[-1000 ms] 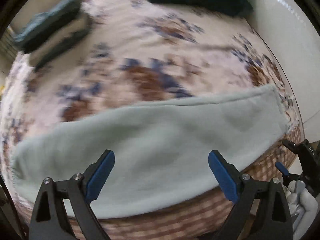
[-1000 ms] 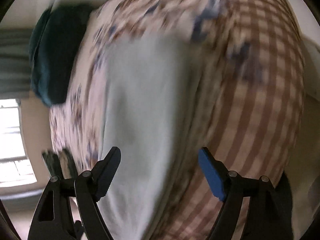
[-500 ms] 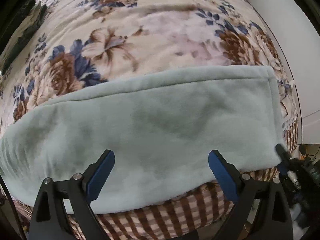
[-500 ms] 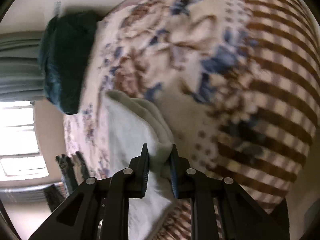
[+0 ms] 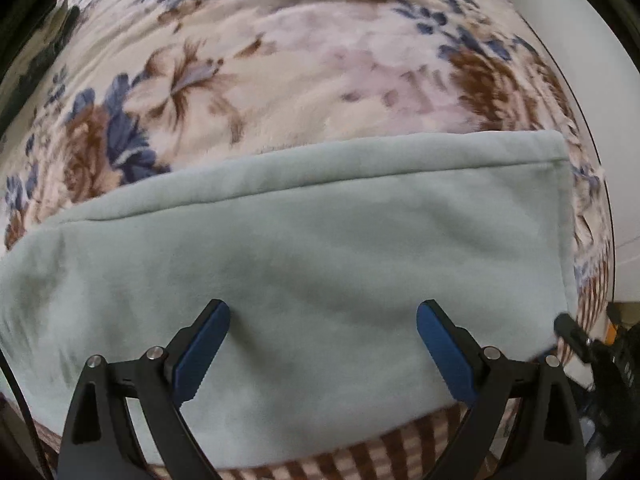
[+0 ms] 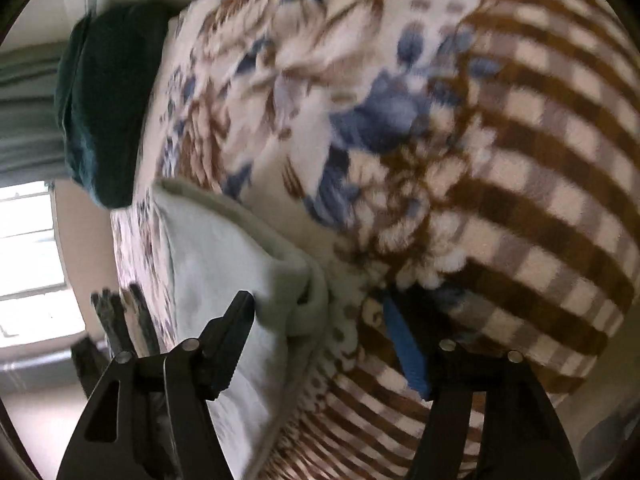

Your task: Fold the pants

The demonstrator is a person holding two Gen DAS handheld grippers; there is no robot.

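Pale green fleece pants (image 5: 304,272) lie flat on a floral blanket (image 5: 280,80) along its near edge, beside the brown checked border (image 6: 540,168). Long axis runs left to right in the left wrist view; a stitched hem end points toward the blanket's right edge. The far left end is cut off by the frame.

Left gripper (image 5: 322,344) hangs over the cloth, jaws spread wide, nothing between the pads; contact with the fabric cannot be told.

Right gripper (image 6: 320,344) at the hem corner (image 6: 308,300): jaws opening, the bunched corner lies between them, the pads not pressing it. View blurred; blue pad smeared.

Dark teal bundle (image 6: 108,112) at the blanket's far edge, shape unclear. Window (image 6: 28,260) beyond, overexposed.
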